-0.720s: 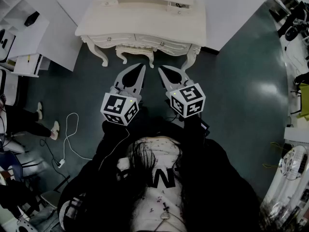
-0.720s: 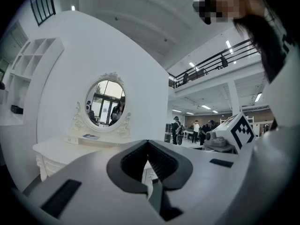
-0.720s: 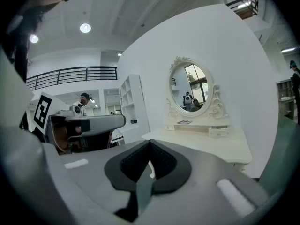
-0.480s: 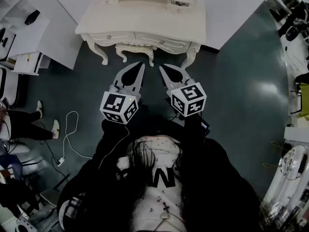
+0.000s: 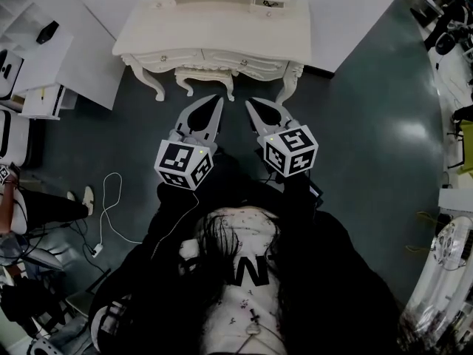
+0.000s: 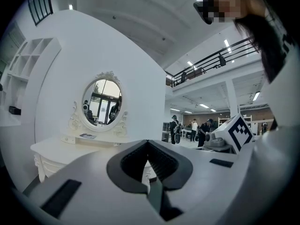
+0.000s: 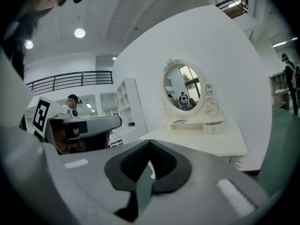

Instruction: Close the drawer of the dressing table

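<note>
The cream dressing table [image 5: 214,32] stands at the top of the head view, with an oval mirror [image 7: 185,90] on its back. A small drawer [image 7: 213,128] in the raised shelf under the mirror sticks out a little; it also shows in the head view [image 5: 267,4]. The two knobbed front drawers [image 5: 244,65] look flush. My left gripper [image 5: 219,99] and right gripper [image 5: 248,103] hover side by side over the floor, short of the table's front edge and pointing at it. Both are shut with nothing between the jaws [image 6: 148,142] [image 7: 150,142].
White shelving [image 5: 33,58] stands to the left of the table. A white cable [image 5: 111,205] lies on the dark green floor at the left, near a person's leg [image 5: 44,209]. Equipment lines the right edge [image 5: 451,250]. A white wall backs the table.
Both grippers keep their place and stay shut. The table sits slightly higher in the head view. The person's feet at the left have shifted toward the edge.
</note>
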Available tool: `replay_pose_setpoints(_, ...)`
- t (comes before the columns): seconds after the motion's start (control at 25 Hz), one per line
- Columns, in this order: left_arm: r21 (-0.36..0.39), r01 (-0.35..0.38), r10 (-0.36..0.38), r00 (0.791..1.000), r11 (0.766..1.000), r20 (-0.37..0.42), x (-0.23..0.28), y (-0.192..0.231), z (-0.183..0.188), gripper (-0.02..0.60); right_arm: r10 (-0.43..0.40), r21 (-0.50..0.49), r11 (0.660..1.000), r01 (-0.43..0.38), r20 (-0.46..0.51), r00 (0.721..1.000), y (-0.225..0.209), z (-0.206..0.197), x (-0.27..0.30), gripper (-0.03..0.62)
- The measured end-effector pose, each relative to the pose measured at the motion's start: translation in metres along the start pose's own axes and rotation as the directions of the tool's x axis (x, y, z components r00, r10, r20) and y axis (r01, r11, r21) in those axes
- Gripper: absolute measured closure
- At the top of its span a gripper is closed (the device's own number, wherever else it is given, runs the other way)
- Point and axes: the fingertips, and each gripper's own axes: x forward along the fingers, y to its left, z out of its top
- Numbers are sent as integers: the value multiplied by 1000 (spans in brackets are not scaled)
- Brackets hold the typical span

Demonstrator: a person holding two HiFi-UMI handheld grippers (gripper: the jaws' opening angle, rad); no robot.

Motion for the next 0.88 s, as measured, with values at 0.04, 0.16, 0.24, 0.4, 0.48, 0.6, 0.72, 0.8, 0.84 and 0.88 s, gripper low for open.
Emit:
replay_pose_setpoints(0.04,-1,0,0,1000,1000,0,1,0,0,581,-4,7,1000,4,-2,1000,-3,-1,0,585)
replay_pose_setpoints(0.16,-6,-4,4,1000,1000,-6,5,1,0,581,-9,25,1000,10,-10,1000,-9,-2,1,585)
replay_pose_setpoints(0.24,-6,-6,5,1000,1000,-11,8,3,-1,581,-9,29,1000,10,-10,1000,-11,-2,2,585)
replay_pose_setpoints(0.4,-4,7,-7,1000,1000,-17,21,9,-1,581,-15,32,999,15,-6,1000,-21,0,10,586)
replay_pose_setpoints(0.48,-5,15,-15,1000,1000,-22,31,12,-3,581,-22,33,999,22,-8,1000,-29,1,16,586)
replay_pose_setpoints(0.6,-6,23,-23,999,1000,-30,47,18,-5,581,-31,39,999,31,-10,999,-45,4,25,586)
replay_pose_setpoints(0.72,-12,35,-35,999,999,-39,66,29,-7,581,-50,49,998,50,-17,999,-64,5,38,585)
replay_pose_setpoints(0.8,-20,39,-40,998,999,-50,81,40,-8,581,-58,55,997,60,-28,998,-76,6,51,585)
replay_pose_setpoints(0.84,-24,42,-43,998,999,-55,90,47,-8,581,-60,59,996,62,-32,998,-82,7,57,585)
replay_pose_setpoints(0.88,-28,46,-48,997,999,-60,99,53,-8,581,-62,62,996,65,-37,997,-88,9,64,585)
